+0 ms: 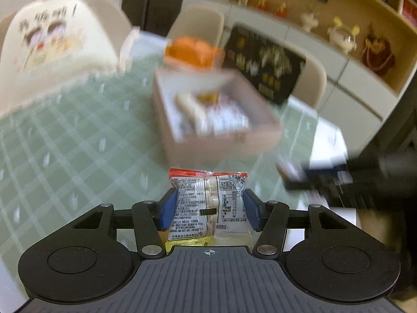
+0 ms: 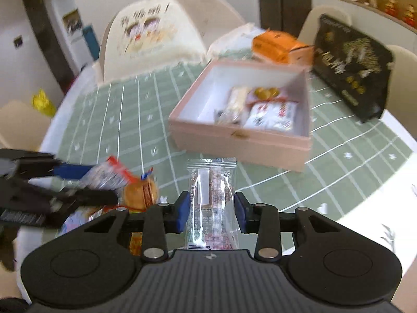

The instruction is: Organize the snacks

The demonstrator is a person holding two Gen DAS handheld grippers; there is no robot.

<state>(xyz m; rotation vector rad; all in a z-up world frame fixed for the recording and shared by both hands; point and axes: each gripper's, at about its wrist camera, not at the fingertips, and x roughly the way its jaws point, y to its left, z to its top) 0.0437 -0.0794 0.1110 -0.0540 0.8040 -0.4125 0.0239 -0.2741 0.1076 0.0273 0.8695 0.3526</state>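
L gripper (image 1: 209, 208) w/ red-edged packet (image 1: 208, 203), R gripper (image 2: 211, 212) w/ clear wafer packet (image 2: 211, 203)

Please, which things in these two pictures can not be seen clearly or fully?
- Left wrist view: the pink box and its contents are smeared by motion blur; labels unreadable.
- Left wrist view: the right gripper is blurred, its packet indistinct.
- Right wrist view: loose snacks are partly hidden behind the gripper body.
- Right wrist view: the black bag has blurred text.

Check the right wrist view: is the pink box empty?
No, the pink box already holds several wrapped snacks.
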